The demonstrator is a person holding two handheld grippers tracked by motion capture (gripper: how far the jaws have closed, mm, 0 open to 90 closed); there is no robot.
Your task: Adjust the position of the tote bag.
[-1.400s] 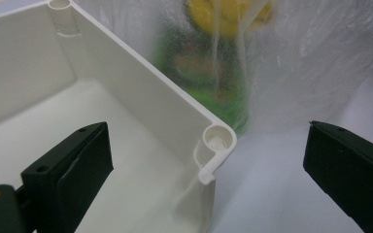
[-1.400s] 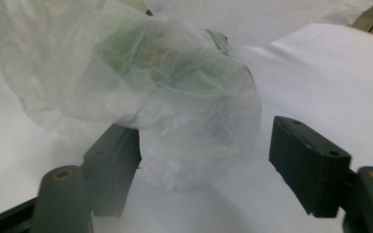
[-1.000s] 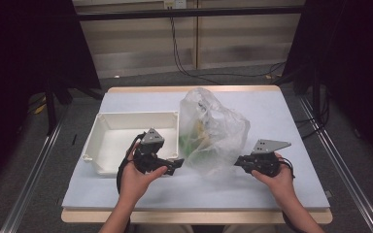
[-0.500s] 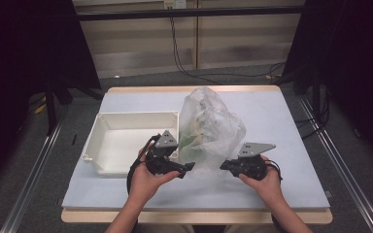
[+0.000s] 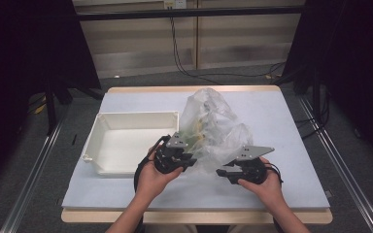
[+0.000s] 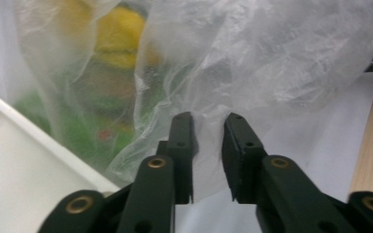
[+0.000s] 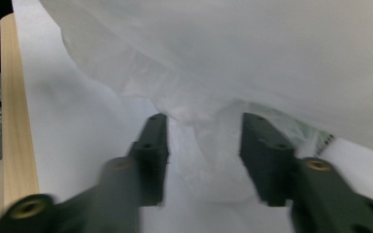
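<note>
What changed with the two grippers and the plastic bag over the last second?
The left gripper moved from beside the white tray to the plastic bag, and its jaws have just been closing on a fold of film. The right gripper has just been opening, with bag film between its jaws but not pinched. The bag, tray and table stayed put.

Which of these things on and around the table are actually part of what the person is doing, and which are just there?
In the job:
- plastic bag with yellow and green items inside
- left gripper, jaws just closing on the bag's edge
- right gripper, jaws just opening, film between them

Just there:
- white tray, beside the bag
- cables on the floor behind the table
</note>
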